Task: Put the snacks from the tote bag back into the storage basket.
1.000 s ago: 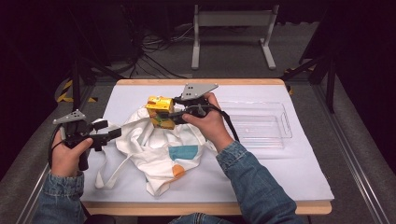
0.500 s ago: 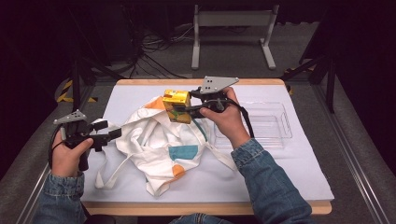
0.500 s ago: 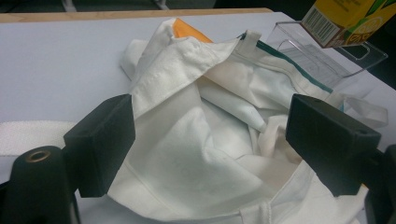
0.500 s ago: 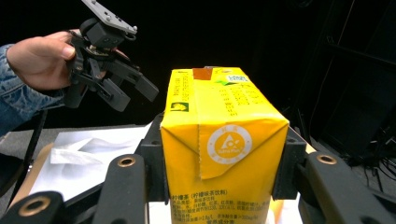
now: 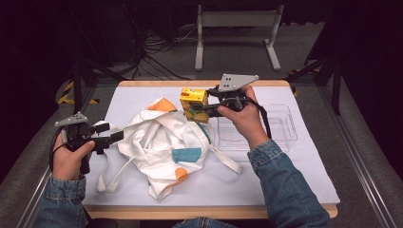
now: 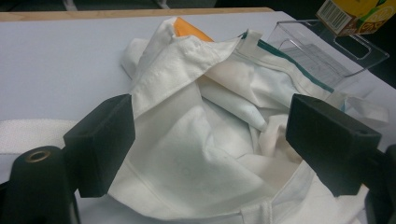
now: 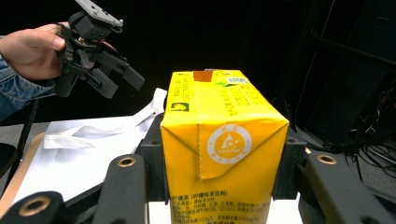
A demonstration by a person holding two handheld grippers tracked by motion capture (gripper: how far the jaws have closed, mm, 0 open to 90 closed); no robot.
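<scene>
High view: the right tongs [image 5: 202,110] pinch a yellow drink carton [image 5: 193,100] clear of the tabletop [image 5: 304,166], near its far edge, between the white cloth bag [image 5: 164,145] and the clear plastic tray [image 5: 280,130]. The left tongs [image 5: 115,137] sit near the left edge, at the bag.

Left gripper view: the left tongs [image 6: 210,140] are spread, with bag fabric between them.

Right gripper view: both jaws press the carton's [image 7: 219,149] sides.
</scene>
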